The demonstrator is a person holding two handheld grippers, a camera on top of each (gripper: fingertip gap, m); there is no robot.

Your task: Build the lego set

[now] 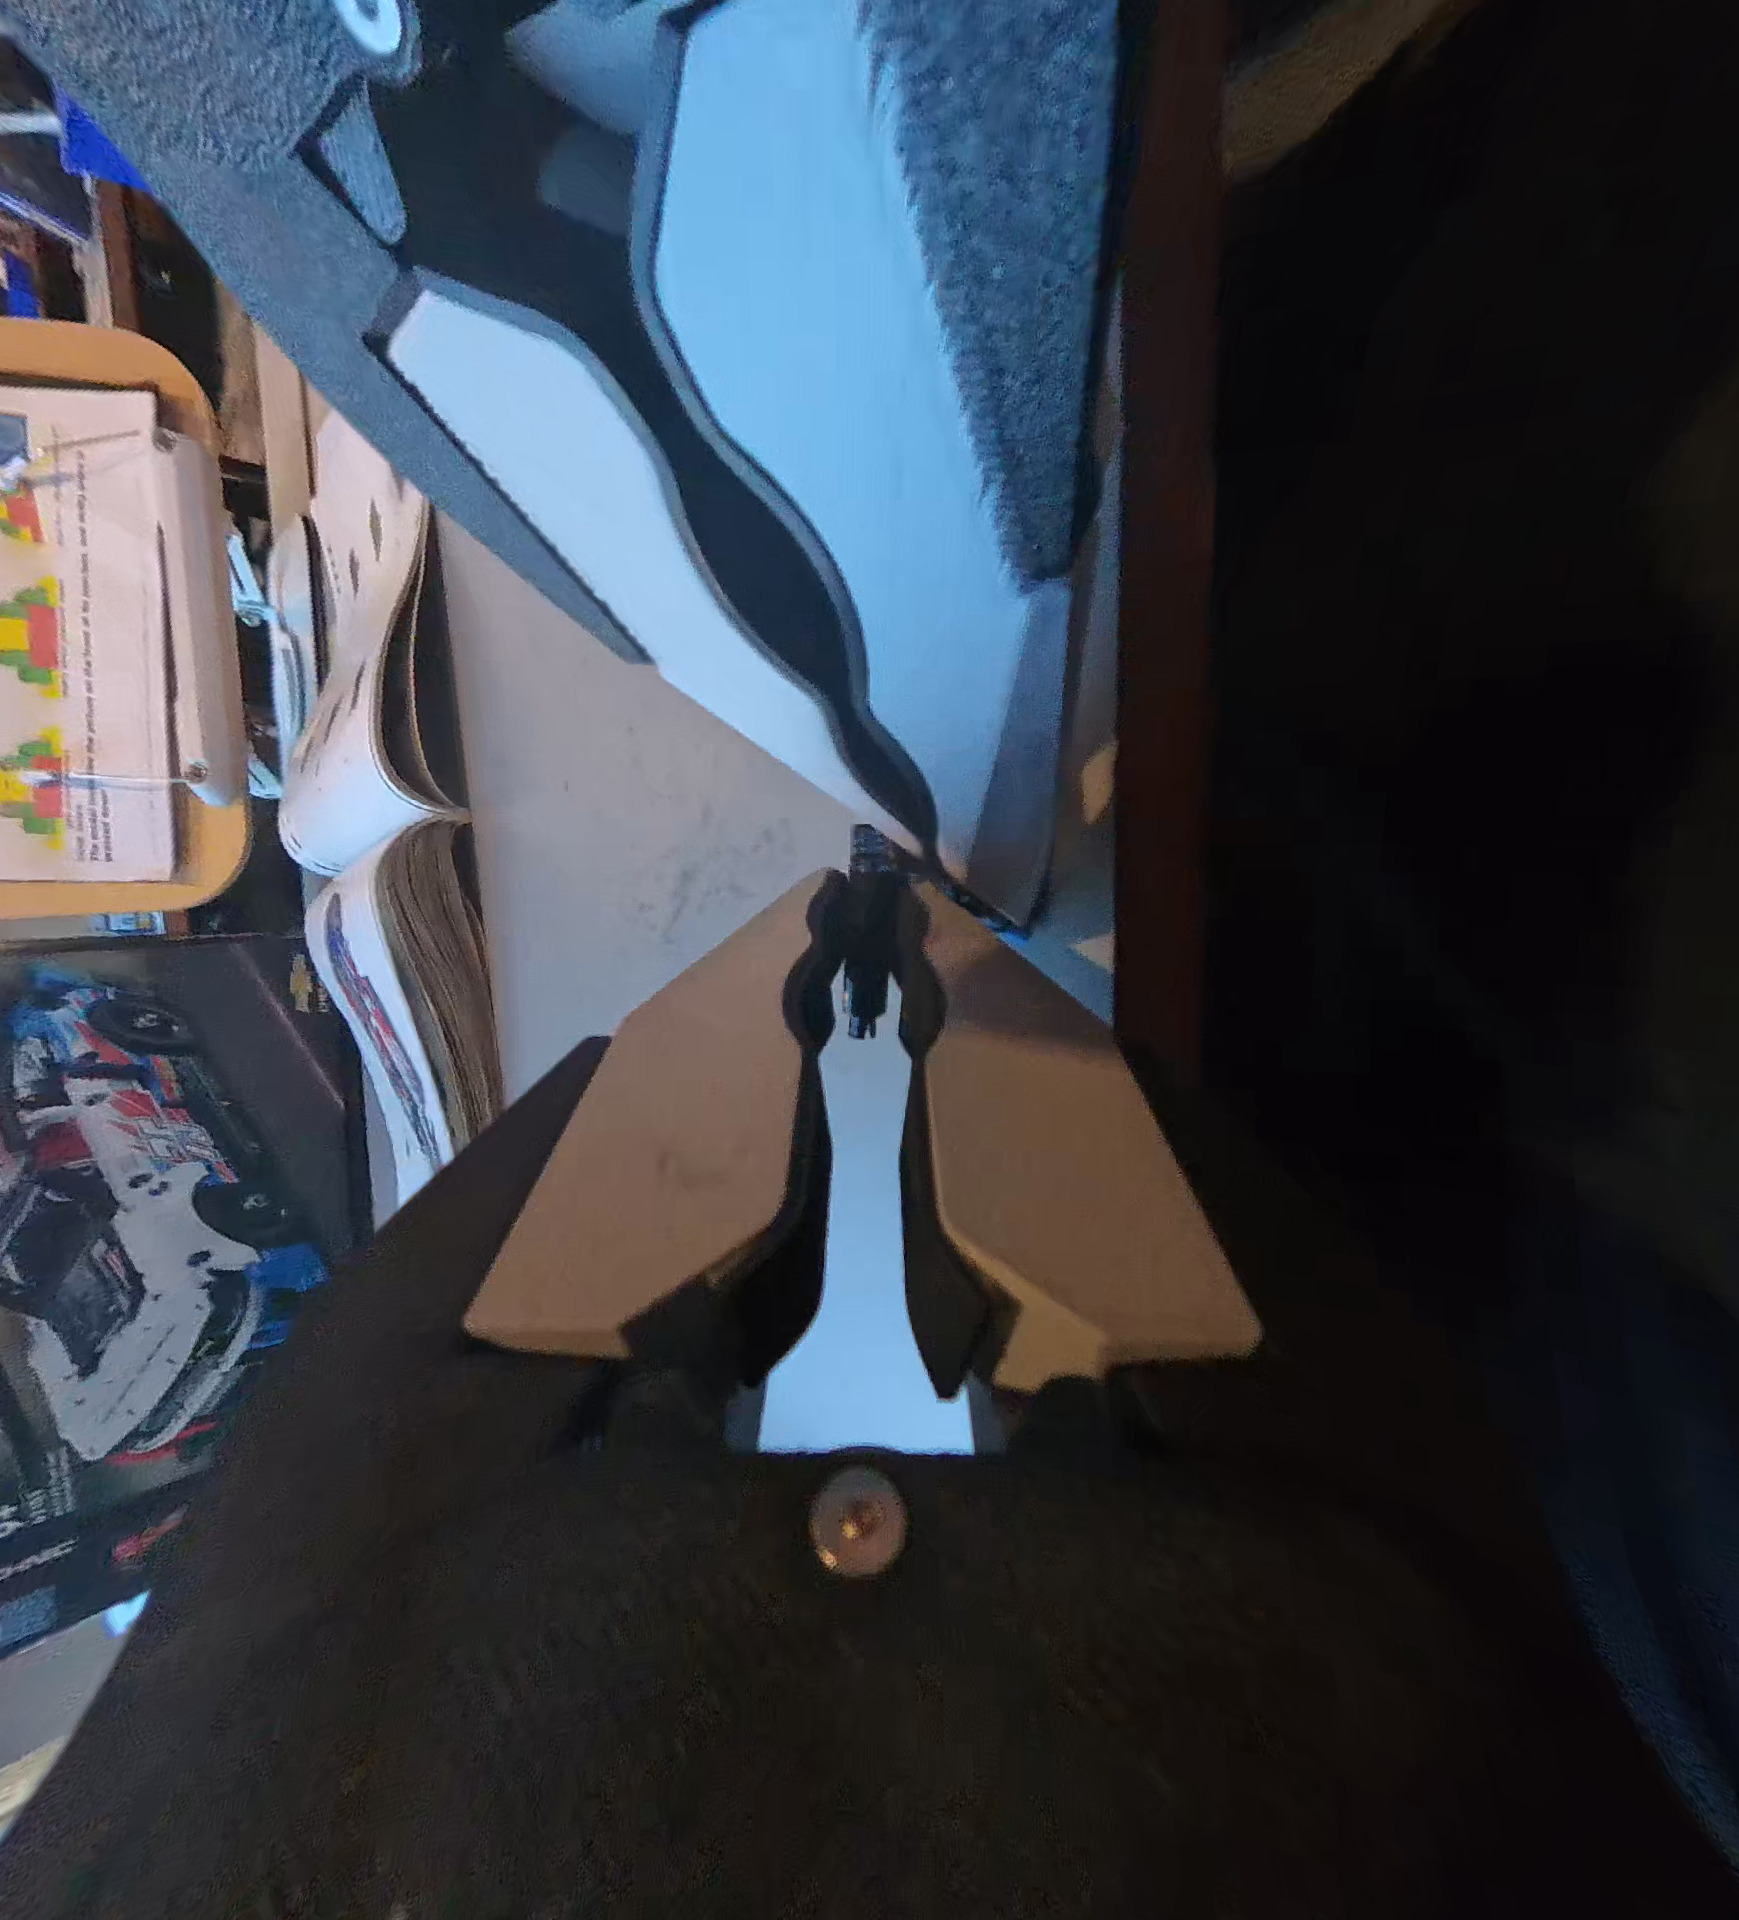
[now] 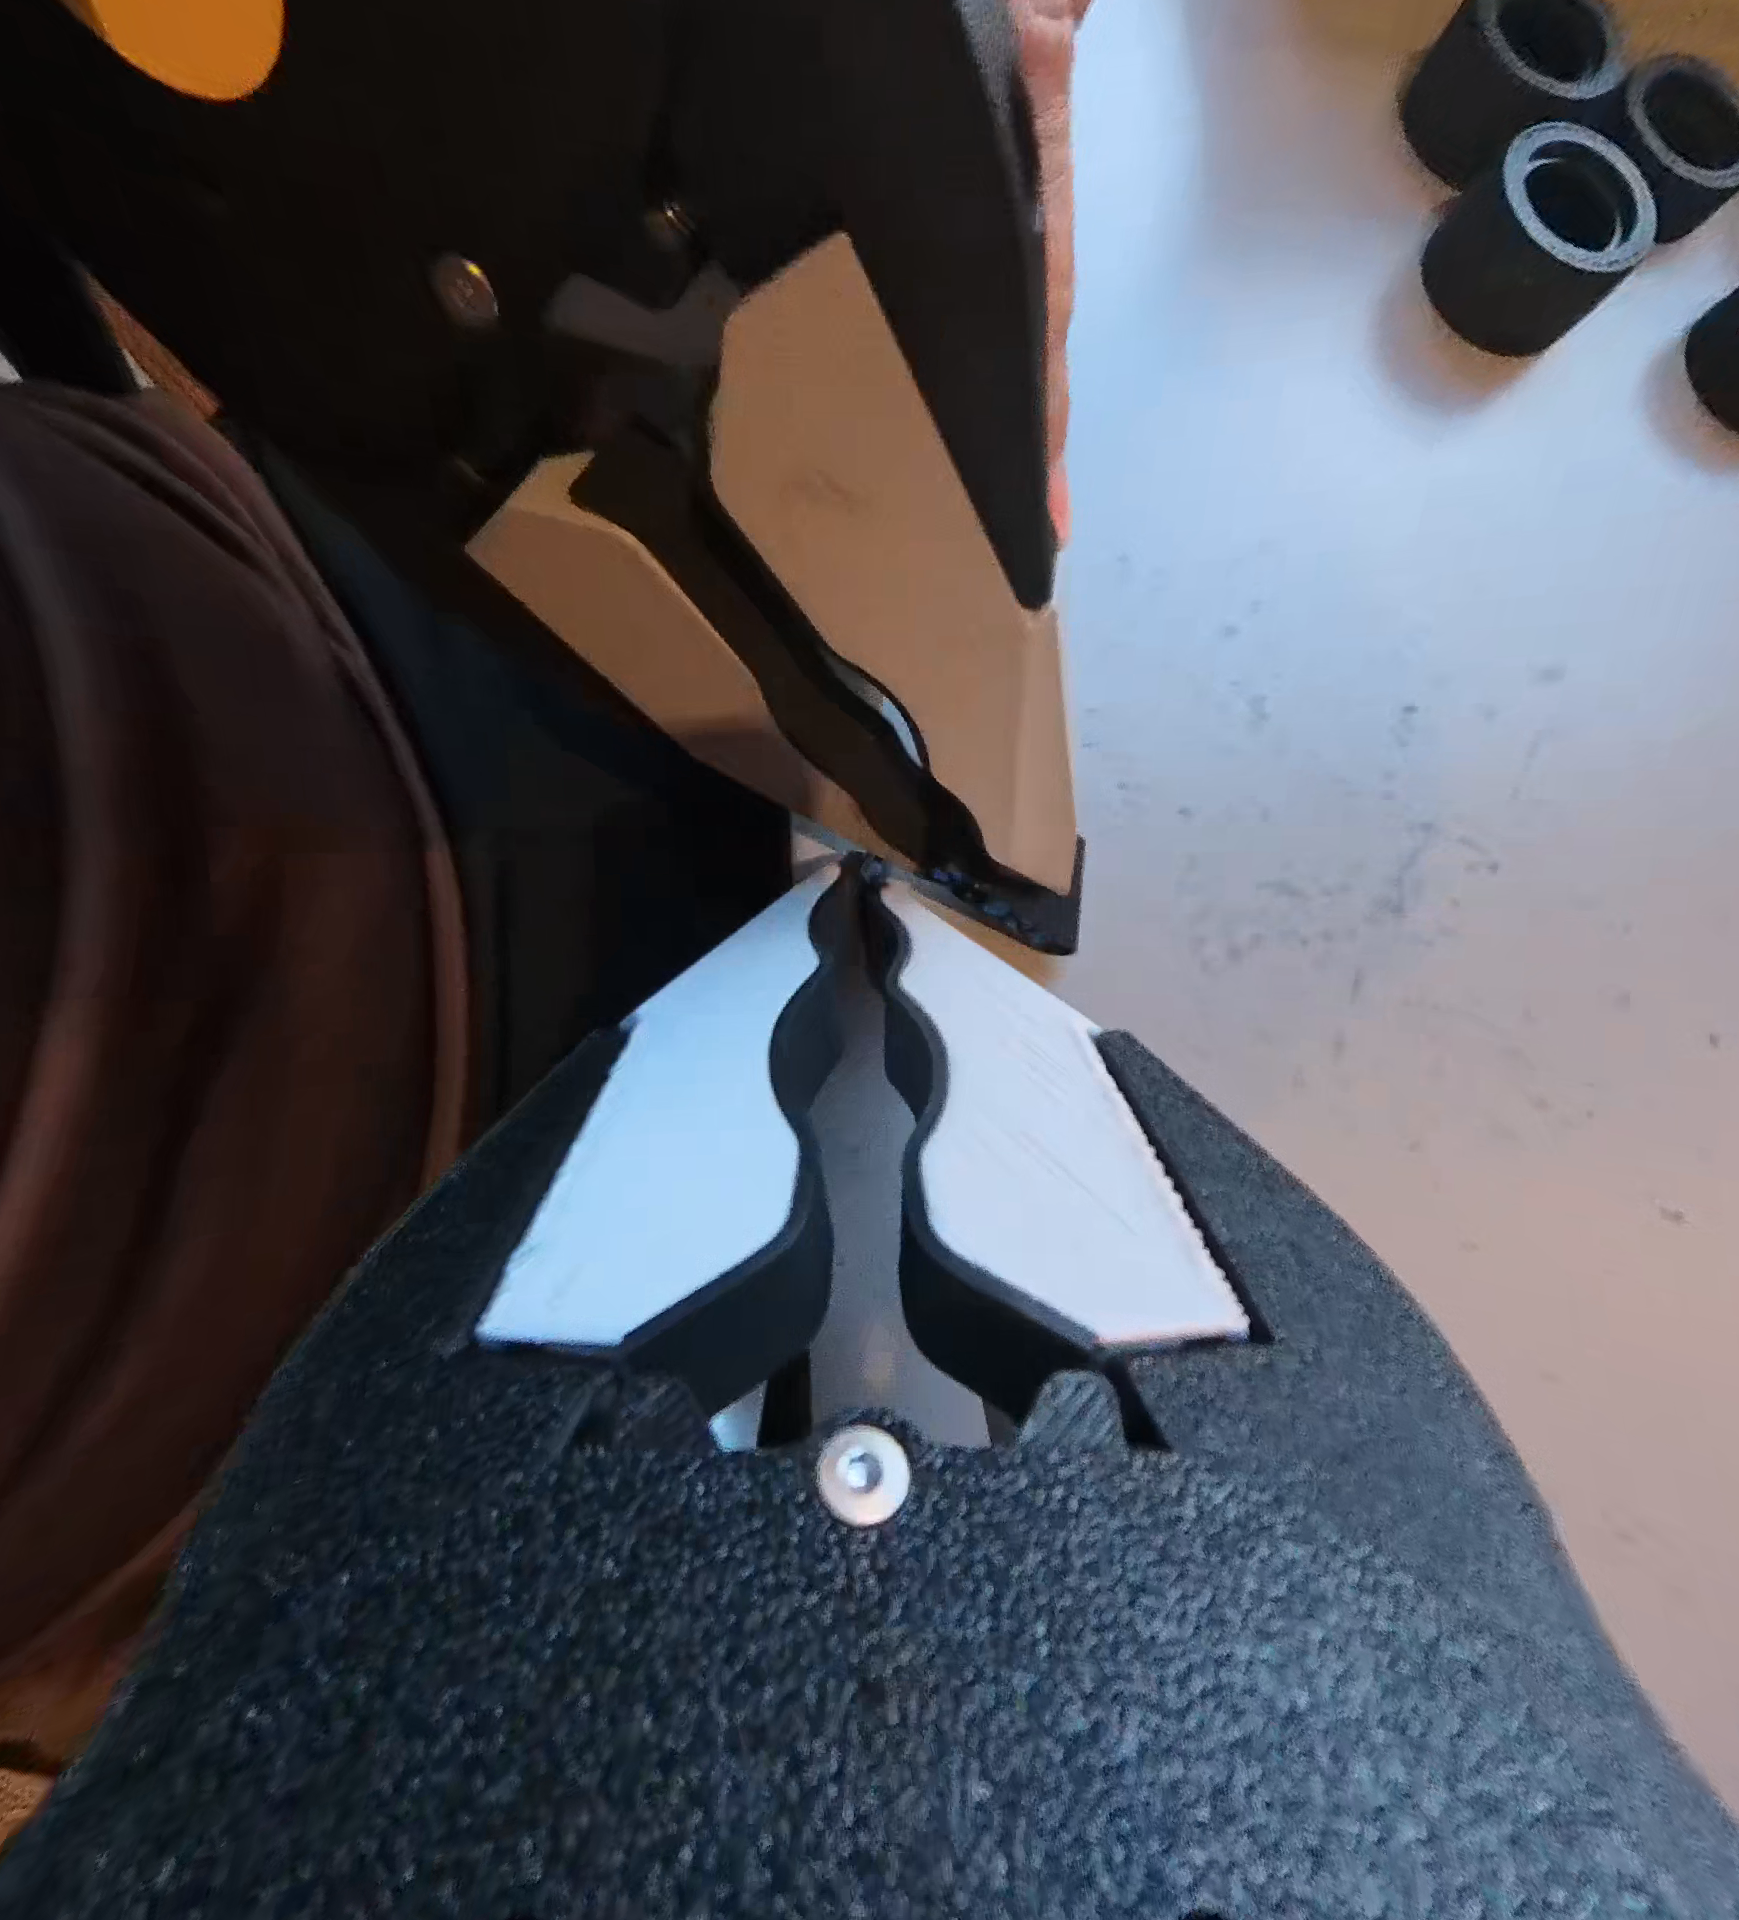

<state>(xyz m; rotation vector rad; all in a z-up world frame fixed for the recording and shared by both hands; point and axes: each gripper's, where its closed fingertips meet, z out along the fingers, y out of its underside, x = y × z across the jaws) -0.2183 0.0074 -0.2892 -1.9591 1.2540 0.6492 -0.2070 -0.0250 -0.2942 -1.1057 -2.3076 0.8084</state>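
In the left wrist view my left gripper [image 1: 863, 935], with tan fingers, is shut on a small black lego piece [image 1: 863, 982] that stands along the gap between its tips. My right gripper [image 1: 922, 847], with white fingers, comes in from above and its tips meet the piece's far end. In the right wrist view my right gripper [image 2: 860, 883] is shut, tips together, touching one end of the black lego piece [image 2: 1000, 906]. The left gripper [image 2: 990, 883] holds that piece from above. Something tiny and dark sits at the right tips, too small to tell what.
Both grippers are above a white table [image 2: 1364, 727]. Several black tyres [image 2: 1571, 197] lie at its far right. A lego box [image 1: 96, 1195], an open instruction booklet [image 1: 397, 727] and a tan tray with a printed sheet [image 1: 65, 623] are on the left. A person's dark sleeve [image 2: 117, 831] is close by. My left and right fingertips are right by each other.
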